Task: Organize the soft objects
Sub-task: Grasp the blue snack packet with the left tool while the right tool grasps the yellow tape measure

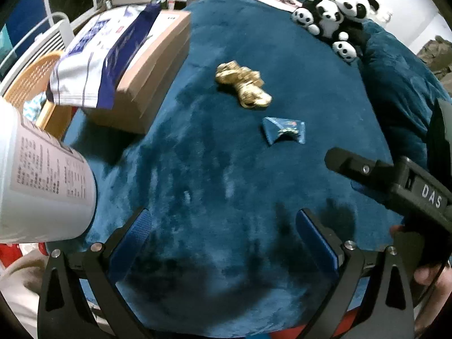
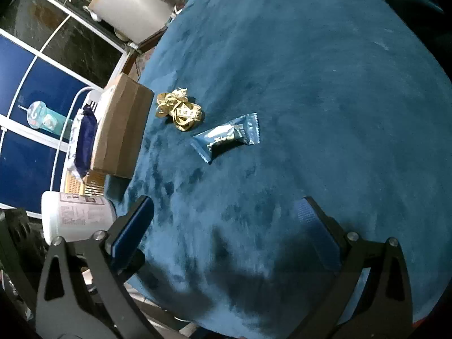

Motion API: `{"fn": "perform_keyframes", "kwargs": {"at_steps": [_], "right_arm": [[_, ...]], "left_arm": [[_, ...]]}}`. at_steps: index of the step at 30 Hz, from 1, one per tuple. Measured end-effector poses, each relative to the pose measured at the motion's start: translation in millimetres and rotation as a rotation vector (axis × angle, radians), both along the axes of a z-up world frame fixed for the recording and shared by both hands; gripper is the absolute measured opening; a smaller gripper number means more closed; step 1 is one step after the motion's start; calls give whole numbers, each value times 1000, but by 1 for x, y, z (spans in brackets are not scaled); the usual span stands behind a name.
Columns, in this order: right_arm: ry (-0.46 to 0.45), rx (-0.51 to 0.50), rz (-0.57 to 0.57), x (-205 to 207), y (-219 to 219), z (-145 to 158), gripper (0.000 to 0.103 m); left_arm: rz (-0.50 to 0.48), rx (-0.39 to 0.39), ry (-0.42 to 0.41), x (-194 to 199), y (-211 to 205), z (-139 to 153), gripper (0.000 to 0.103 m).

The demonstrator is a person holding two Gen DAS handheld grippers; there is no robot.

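Jaws apart above plush blanket point(image 2: 310, 84), crumpled tape measure point(image 2: 179, 110).

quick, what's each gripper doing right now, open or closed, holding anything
Left gripper: open, holding nothing.
Right gripper: open, holding nothing.

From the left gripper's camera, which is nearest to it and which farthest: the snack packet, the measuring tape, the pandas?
1. Snack packet, ahead and slightly right of the left gripper.
2. Measuring tape, a tangled heap beyond it.
3. Pandas, far right edge of the blanket.
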State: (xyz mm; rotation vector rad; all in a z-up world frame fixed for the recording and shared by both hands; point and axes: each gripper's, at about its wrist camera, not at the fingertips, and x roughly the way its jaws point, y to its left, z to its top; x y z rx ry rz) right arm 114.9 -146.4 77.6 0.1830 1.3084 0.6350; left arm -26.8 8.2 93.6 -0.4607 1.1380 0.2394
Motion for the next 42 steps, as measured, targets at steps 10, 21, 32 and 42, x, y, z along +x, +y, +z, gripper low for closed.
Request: {"fn": "perform_keyframes", "kwargs": {"at_steps": [10, 21, 32, 42], "right_arm": [[-114, -42, 145, 51, 58, -10, 102], [7, -35, 365, 52, 87, -43, 101], [-25, -78, 328, 22, 37, -46, 22], [8, -75, 463, -37, 20, -31, 44]], "left_arm": [[19, -34, 6, -7, 15, -13, 102], [44, -92, -5, -14, 23, -20, 102], [46, -117, 2, -12, 20, -26, 102], [50, -123, -14, -15, 20, -25, 102]]}}
